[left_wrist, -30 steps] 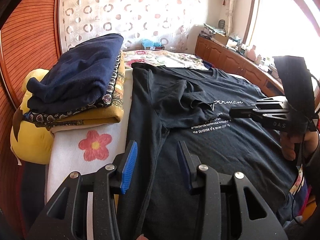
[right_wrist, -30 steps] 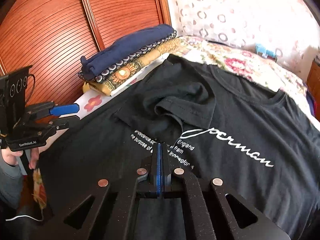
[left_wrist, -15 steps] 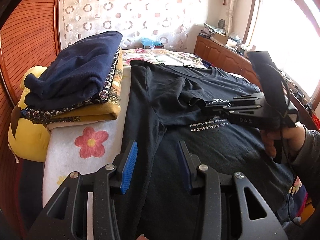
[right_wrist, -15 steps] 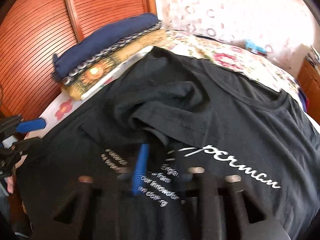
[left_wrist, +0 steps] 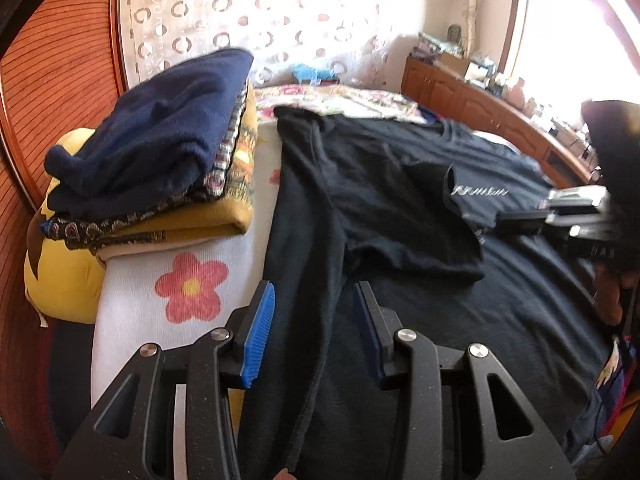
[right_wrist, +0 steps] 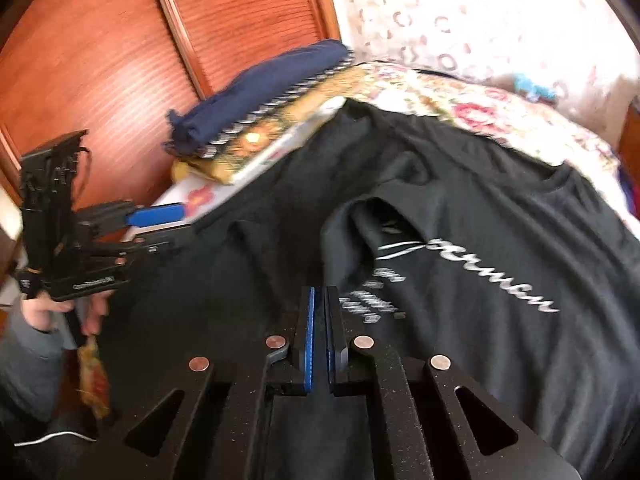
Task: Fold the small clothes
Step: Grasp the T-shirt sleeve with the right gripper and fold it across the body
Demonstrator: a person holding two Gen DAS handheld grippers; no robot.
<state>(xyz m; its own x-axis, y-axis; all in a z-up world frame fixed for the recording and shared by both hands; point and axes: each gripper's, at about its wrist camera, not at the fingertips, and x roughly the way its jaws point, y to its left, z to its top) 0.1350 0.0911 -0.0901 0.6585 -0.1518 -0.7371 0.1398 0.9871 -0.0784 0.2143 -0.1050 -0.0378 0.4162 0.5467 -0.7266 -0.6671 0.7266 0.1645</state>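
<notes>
Window [left_wrist: 580, 28] glare; seemingly motion-blurred edges

- A black T-shirt [left_wrist: 400, 208] lies spread front-up across the bed, its neckline at the far end and its hem toward the near edge.
- White lettering [right_wrist: 472, 276] crosses the chest: a large script word, with small blurred lines of print below it.
- One sleeve [left_wrist: 412, 232] is folded inward over the chest, its cuff lying against the start of the script word and hiding part of it.
- The left side edge of the shirt runs straight from far to near, along the left side of the bed.
</notes>
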